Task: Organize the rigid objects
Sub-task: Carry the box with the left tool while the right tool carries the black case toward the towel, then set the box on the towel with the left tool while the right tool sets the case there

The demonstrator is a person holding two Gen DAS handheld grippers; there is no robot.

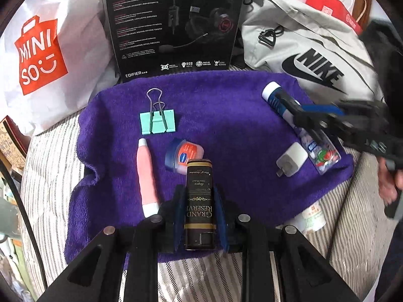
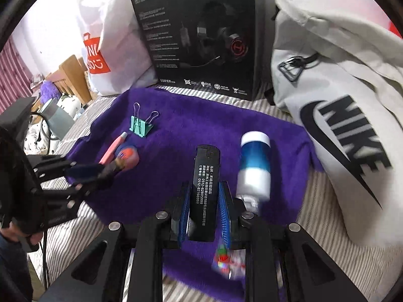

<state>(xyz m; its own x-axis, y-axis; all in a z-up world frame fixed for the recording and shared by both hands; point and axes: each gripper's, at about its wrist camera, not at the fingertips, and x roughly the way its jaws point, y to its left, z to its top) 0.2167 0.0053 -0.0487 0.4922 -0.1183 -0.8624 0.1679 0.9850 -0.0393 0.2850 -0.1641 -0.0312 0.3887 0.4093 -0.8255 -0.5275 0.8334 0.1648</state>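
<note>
My left gripper [image 1: 199,191] is shut on a black Grand Reserve box [image 1: 199,176] with gold trim, low over the purple towel [image 1: 226,115]. My right gripper [image 2: 204,186] is shut on a slim black box with white print [image 2: 205,171], held above the towel [image 2: 191,130]. On the towel lie a mint binder clip [image 1: 157,122], a pink tube [image 1: 147,173], a small Vaseline jar [image 1: 183,154], a white charger plug [image 1: 292,161], a clear gum box [image 1: 322,154] and a blue-and-white tube [image 2: 254,163]. Each gripper shows in the other's view: right gripper [image 1: 299,113], left gripper [image 2: 105,170].
A black headset box [image 1: 173,22] stands behind the towel. A white Miniso bag [image 1: 40,55] is at the back left and a grey Nike bag [image 1: 309,58] at the back right. Striped bedding [image 1: 50,156] surrounds the towel. A small white bottle [image 1: 312,219] lies off its right edge.
</note>
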